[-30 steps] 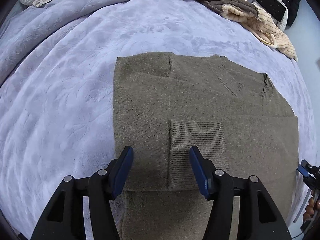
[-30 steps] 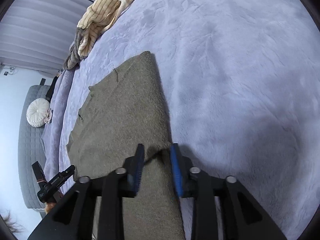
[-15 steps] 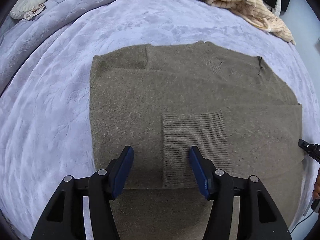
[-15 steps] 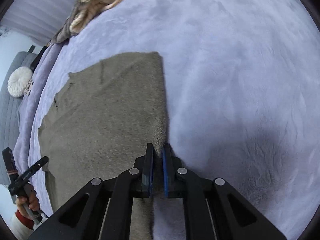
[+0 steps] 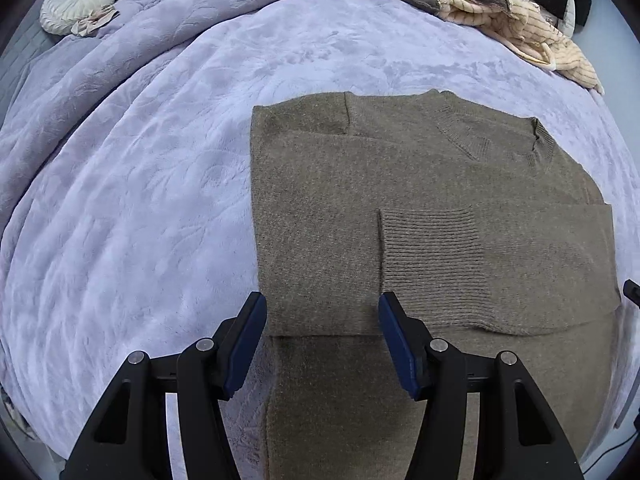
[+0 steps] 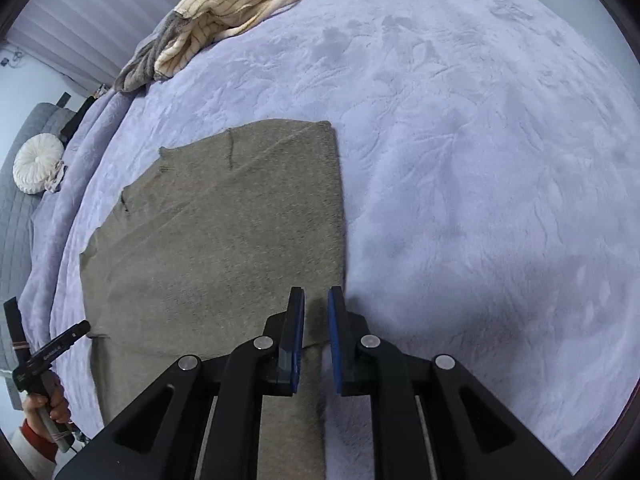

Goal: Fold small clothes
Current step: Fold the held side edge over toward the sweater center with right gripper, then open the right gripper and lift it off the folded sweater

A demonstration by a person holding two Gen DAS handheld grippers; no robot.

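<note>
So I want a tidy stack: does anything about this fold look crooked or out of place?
Mostly neat. The olive sweater lies flat on the lavender blanket, sleeve cuff folded squarely across. Only its bottom part, toward the camera, is still unfolded. A heap of striped clothes lies unfolded at the far edge.

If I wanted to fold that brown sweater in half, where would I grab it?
Probably at the bottom hem of the brown sweater, near its two corners, coming from above at the near edge. The sleeves are already folded across the body, with the ribbed cuff lying flat on top, so it forms a neat rectangle on the purple blanket, ready to lift toward the collar.
</note>
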